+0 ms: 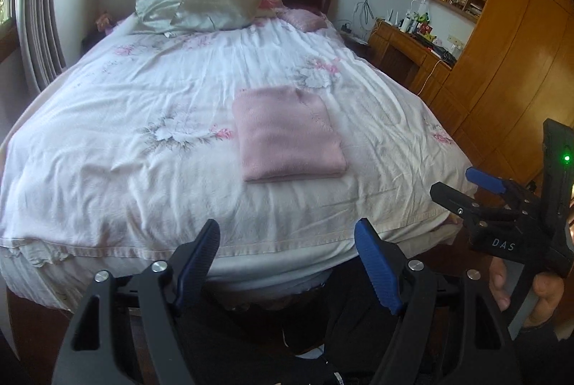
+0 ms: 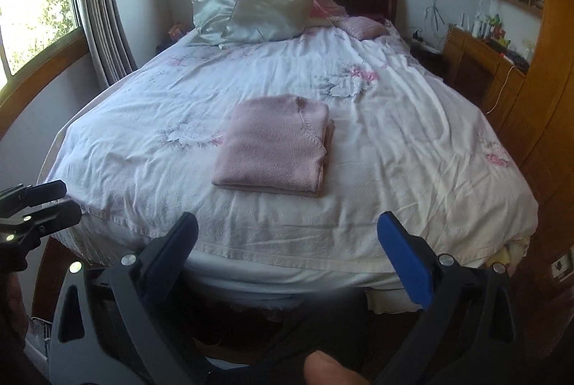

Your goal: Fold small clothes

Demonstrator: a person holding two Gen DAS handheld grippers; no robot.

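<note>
both grippers hang back at the foot of the bed, jaws wide and empty.

left gripper [image 1: 287, 263] and right gripper [image 2: 287, 256] sit low in their frames, well apart from the pink sweater [image 2: 274, 150], which lies folded into a neat rectangle at frame centre on the floral bedspread [image 2: 394, 141]. the fold looks finished to me; the next move would call for fetching another garment, perhaps from the pink heap by the pillows [image 2: 258, 8] at the upper middle.

Pink sweater [image 2: 272, 148] matt knit; pillows [image 2: 265, 12] glossy satin; wardrobe [image 1: 502, 62] smooth wood.
</note>
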